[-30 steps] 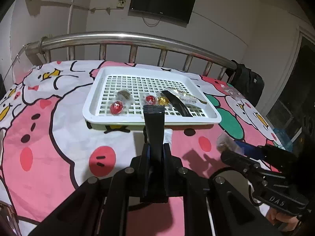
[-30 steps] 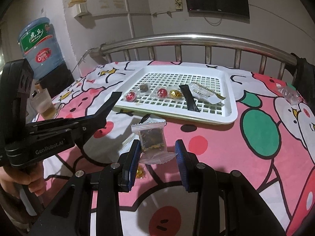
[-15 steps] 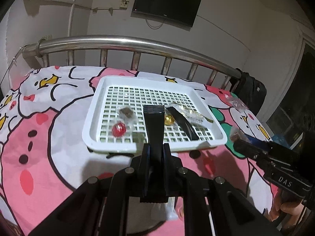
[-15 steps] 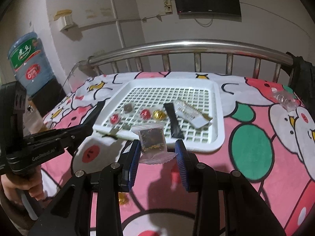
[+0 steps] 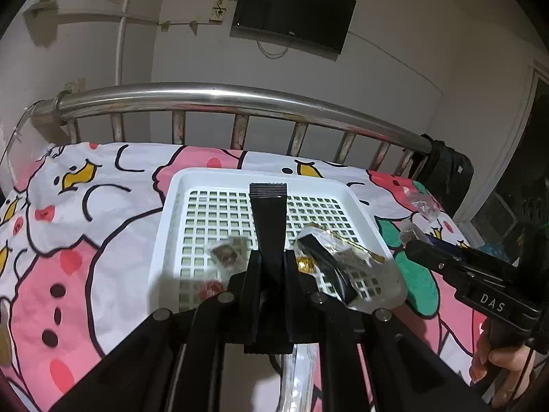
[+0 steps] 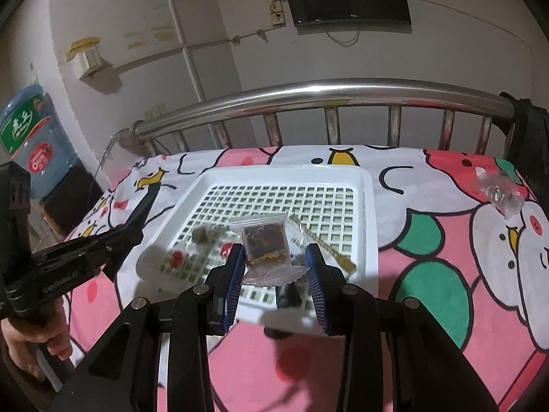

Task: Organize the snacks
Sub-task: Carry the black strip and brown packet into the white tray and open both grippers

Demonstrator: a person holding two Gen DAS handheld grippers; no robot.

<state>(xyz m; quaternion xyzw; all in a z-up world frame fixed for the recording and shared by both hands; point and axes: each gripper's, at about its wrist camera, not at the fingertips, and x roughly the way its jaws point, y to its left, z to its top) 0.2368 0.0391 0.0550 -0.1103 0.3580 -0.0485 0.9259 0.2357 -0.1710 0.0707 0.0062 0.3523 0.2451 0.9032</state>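
Note:
A white grid tray lies on the cartoon-print bed and holds several wrapped snacks: a brown one, a red candy, a gold candy, a black stick. My right gripper is shut on a clear packet with a dark square snack, held over the tray's near edge. My left gripper is shut and empty, its fingers over the tray's middle. A clear packet lies under it on the bed.
A steel bed rail runs behind the tray. A crumpled clear wrapper lies on the bed at the right. A water jug stands at far left. A black bag hangs at the rail's right end.
Both grippers have moved forward toward the rail. The right gripper now carries its packet over the tray's near edge; the left fingers now reach over the tray's middle.

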